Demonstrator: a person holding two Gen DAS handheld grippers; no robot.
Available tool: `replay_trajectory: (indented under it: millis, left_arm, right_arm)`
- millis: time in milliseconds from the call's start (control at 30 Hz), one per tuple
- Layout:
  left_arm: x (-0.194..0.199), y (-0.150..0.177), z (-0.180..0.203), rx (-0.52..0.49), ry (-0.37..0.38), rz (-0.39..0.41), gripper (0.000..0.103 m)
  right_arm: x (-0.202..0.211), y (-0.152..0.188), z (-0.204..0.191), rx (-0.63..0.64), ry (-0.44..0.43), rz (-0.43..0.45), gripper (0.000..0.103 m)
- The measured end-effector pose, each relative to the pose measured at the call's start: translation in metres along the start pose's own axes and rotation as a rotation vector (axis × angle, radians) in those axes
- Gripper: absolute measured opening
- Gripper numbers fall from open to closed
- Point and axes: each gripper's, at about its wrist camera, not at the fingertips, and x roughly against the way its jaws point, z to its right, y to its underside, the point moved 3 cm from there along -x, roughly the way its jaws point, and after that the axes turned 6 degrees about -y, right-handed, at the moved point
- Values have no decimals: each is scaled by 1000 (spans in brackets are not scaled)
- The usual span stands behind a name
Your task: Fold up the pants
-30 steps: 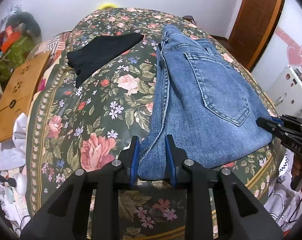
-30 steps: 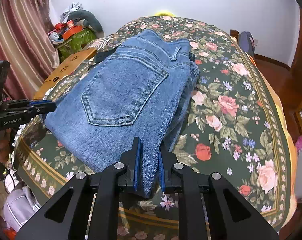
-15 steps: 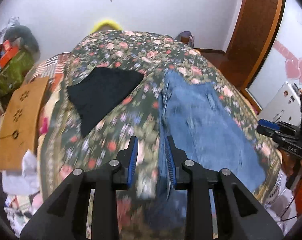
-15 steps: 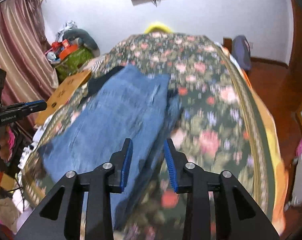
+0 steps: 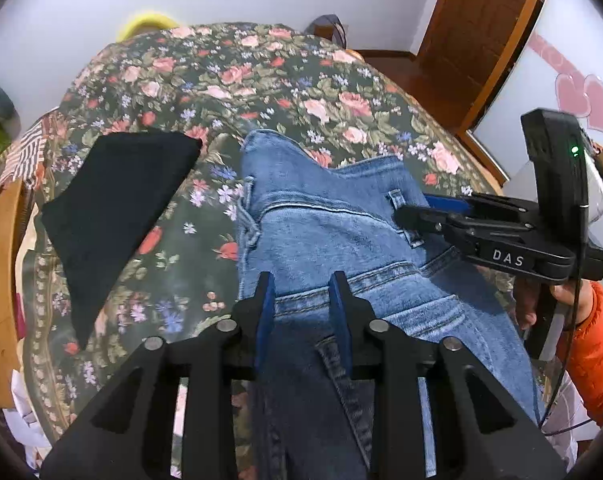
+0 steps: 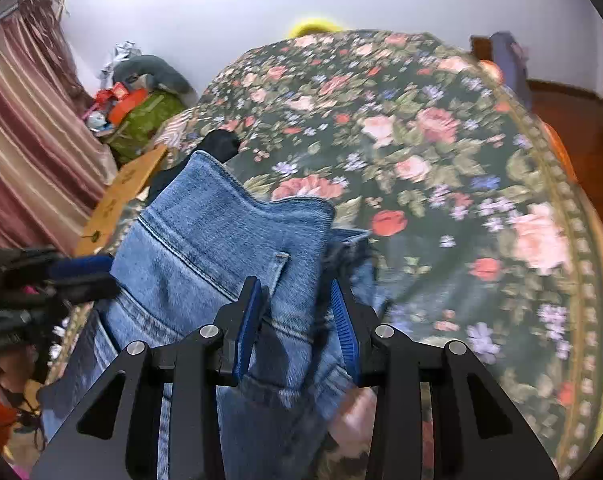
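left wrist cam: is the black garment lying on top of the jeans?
No: the black garment lies on the floral bedspread to the left of the jeans, with a strip of bedspread showing between them.

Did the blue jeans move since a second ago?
Yes. The jeans were lying flat with their top edge far up the flowered bedspread. Now they have been dragged toward the camera and bunched up, level with the black cloth.

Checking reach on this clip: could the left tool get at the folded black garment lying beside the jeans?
Probably yes. The folded black garment lies bare on the floral bedspread with nothing on it or across the way, but the opening left tool has the blue denim jeans between its pads.
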Motion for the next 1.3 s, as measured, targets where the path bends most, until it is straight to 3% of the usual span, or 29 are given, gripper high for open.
replay_trajectory:
  millis: [200, 433, 667, 733, 767, 867, 1000, 1233, 1300]
  left_arm:
    - [-4, 3, -2, -8, -42, 19, 47]
    - [-18, 9, 5, -47, -124, 7, 51]
    - [17, 9, -6, -32, -68, 12, 50]
    - [35, 10, -9, -23, -82, 43, 50]
    - [44, 11, -11, -16, -91, 64, 52]
    - [64, 19, -18, 21, -75, 102, 66]
    - [66, 38, -17, 14, -59, 81, 77]
    - [33, 77, -8, 18, 21, -59, 78]
    - [25, 83, -7, 28, 23, -64, 86]
  right_arm:
    - [20, -1, -20, 179, 117, 81, 11]
    - [-13, 8, 6, 127, 137, -18, 12]
    - [41, 0, -15, 140, 169, -14, 19]
    - [58, 4, -25, 163, 179, 6, 23]
    - [68, 7, -31, 171, 177, 18, 31]
    - [88, 18, -45, 163, 166, 59, 48]
    - [96, 40, -52, 108, 143, 58, 64]
    - [71, 83, -41, -19, 97, -25, 66]
    - [62, 91, -34, -60, 81, -59, 66]
